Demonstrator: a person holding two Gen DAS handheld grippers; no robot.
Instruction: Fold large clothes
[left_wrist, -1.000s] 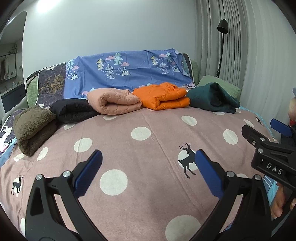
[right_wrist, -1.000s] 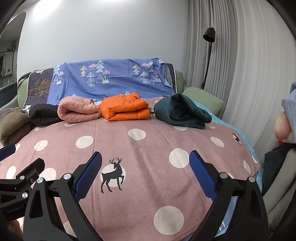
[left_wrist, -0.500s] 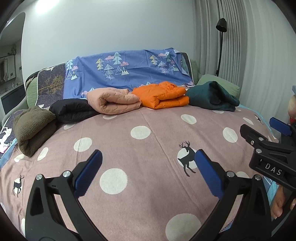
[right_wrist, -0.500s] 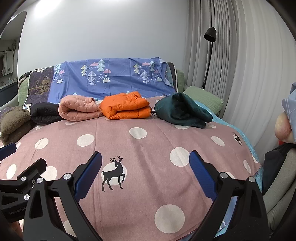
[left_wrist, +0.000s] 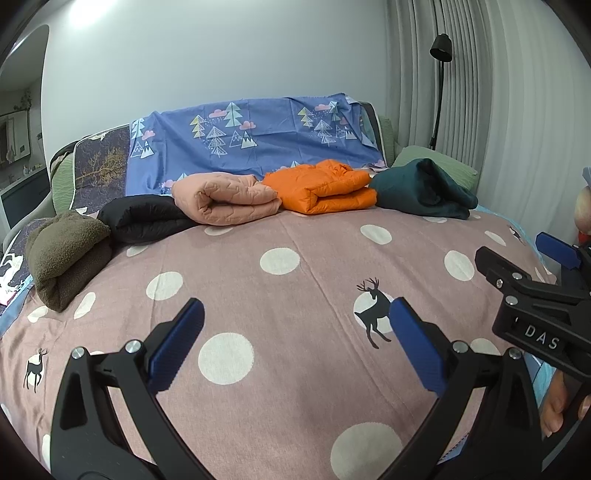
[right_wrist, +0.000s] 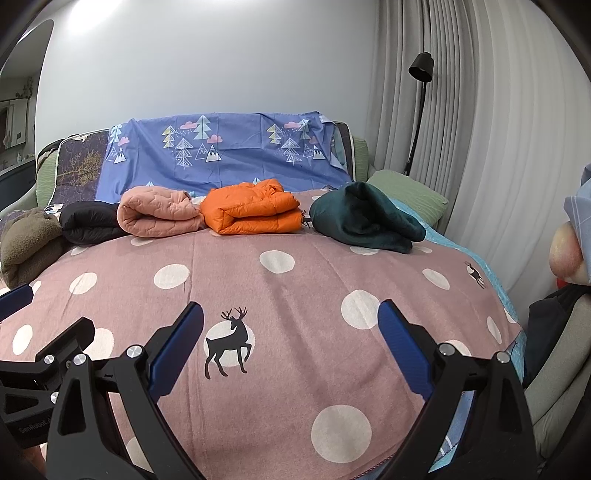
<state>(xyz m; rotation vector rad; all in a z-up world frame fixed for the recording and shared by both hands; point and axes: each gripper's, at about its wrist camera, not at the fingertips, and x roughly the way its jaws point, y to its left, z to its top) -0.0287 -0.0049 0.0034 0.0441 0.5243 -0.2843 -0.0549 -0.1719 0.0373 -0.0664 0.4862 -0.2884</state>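
Several folded garments lie in a row at the far end of the bed: an olive fleece (left_wrist: 64, 254), a black jacket (left_wrist: 144, 218), a pink quilted jacket (left_wrist: 225, 199), an orange puffer jacket (left_wrist: 325, 188) and a dark green fleece (left_wrist: 421, 188). The same row shows in the right wrist view, with the orange puffer jacket (right_wrist: 255, 208) in the middle. My left gripper (left_wrist: 295, 336) is open above the pink spotted bedspread (left_wrist: 288, 295), holding nothing. My right gripper (right_wrist: 290, 332) is open too, also empty, well short of the garments.
A blue tree-print sheet (left_wrist: 251, 140) drapes the headboard. A black floor lamp (right_wrist: 419, 110) and grey curtains (right_wrist: 498, 147) stand at the right. A green pillow (right_wrist: 406, 194) lies behind the dark green fleece. The right gripper's body (left_wrist: 535, 299) shows at the left view's right edge.
Both views have drifted slightly, so the garments sit a little higher and to the left in frame. The grippers stay open and nothing on the bed has moved.
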